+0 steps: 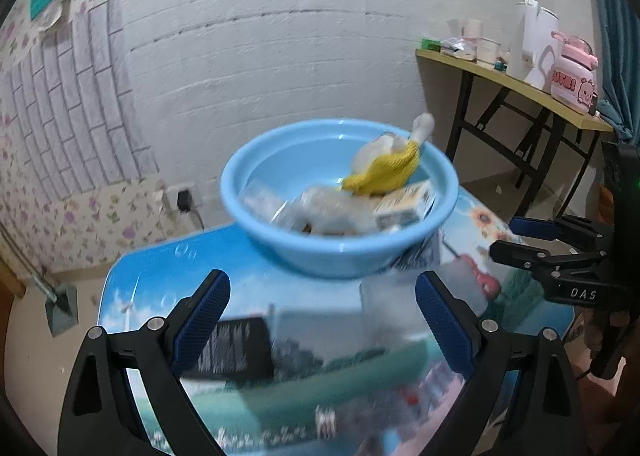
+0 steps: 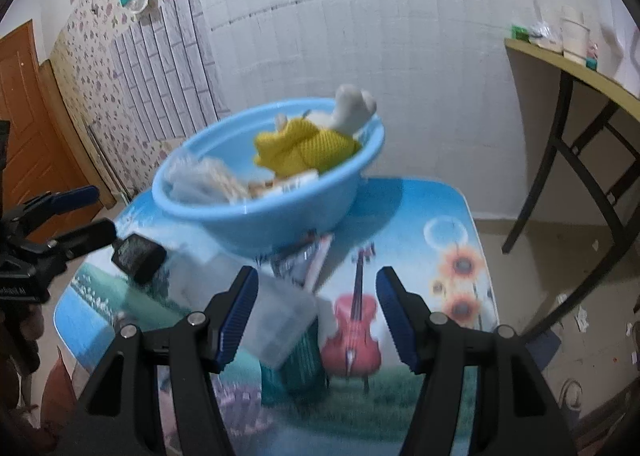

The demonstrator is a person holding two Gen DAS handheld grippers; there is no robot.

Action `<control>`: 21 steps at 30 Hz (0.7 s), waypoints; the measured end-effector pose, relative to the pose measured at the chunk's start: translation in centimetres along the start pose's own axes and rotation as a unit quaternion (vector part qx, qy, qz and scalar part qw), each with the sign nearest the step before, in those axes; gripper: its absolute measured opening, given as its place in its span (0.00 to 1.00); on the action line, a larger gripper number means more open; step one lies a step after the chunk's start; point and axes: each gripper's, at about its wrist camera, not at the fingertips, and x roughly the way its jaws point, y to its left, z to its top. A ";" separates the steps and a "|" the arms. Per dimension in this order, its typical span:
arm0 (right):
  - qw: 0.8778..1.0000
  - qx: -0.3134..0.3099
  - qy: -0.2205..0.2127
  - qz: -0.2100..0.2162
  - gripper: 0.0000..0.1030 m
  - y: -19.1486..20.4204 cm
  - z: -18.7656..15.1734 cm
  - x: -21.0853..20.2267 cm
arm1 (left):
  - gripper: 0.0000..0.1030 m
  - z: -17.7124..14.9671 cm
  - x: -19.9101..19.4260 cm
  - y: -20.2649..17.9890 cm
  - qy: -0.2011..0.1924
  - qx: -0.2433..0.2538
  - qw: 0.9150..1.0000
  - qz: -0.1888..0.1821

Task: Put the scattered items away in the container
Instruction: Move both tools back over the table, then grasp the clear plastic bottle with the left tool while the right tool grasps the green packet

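The blue basin (image 1: 340,196) stood toward the far edge of the picture-printed table (image 2: 452,216), already holding a yellow-dressed plush toy (image 1: 384,172), a small carton (image 1: 404,204) and some crinkled clear packets (image 1: 316,212). What remained out lay on the near half of the table, in front of the basin.

The left tool (image 1: 320,320) hung over the near edge with its blue pads spread wide and nothing between them. Just inside its left pad lay a black box (image 1: 236,348), flat on the table, its long side running roughly left to right — that is, along the line between the pads, so as it stood the pads would meet the box's short ends. A clear plastic packet (image 1: 384,296) sat nearer the right pad, blurred, its outline hard to fix.

The right tool (image 2: 316,316) was likewise open and empty. From its side the clear packet (image 2: 280,320) lay just by its left pad, over a teal packet (image 2: 296,368), with a striped sachet (image 2: 308,260) tucked against the basin's base.

The black box seemed the left tool's nearest pick; a small shift leftward would centre it — then the carry would run straight ahead, up and over the basin's near rim. The clear and teal packets lay closer to the right tool.
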 end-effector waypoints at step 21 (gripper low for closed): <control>0.998 -0.022 0.062 -0.017 0.59 1.9 -5.2 1.1 | 0.99 -7.6 0.6 -1.0 0.070 -0.077 0.994 -0.037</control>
